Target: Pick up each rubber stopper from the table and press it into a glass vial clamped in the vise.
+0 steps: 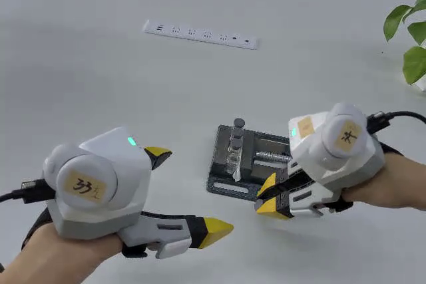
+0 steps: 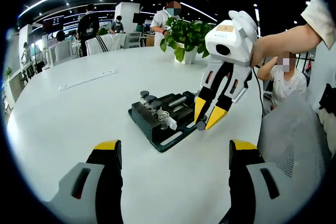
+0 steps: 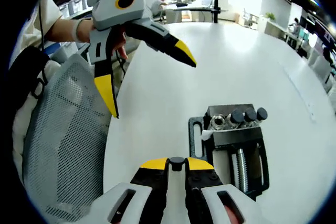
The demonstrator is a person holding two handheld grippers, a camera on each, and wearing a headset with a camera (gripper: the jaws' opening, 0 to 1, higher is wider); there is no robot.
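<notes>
A dark vise (image 1: 223,171) stands mid-table and clamps a row of glass vials (image 1: 235,147). Three vials carry dark stoppers (image 3: 249,115); the end vial (image 3: 217,123) nearest my right gripper stands uncapped. My right gripper (image 1: 266,199) hovers just right of the vise's near end, shut on a dark rubber stopper (image 3: 177,161). In the left gripper view that stopper (image 2: 201,125) sits at the tips of the right gripper (image 2: 208,119), close to the vise (image 2: 157,135). My left gripper (image 1: 190,192) hangs open at the lower left with nothing between its jaws.
A white power strip (image 1: 200,34) lies at the far middle of the table. A potted plant (image 1: 409,38) stands at the right edge. A mesh chair (image 3: 63,140) sits beside the table, and people sit at desks behind.
</notes>
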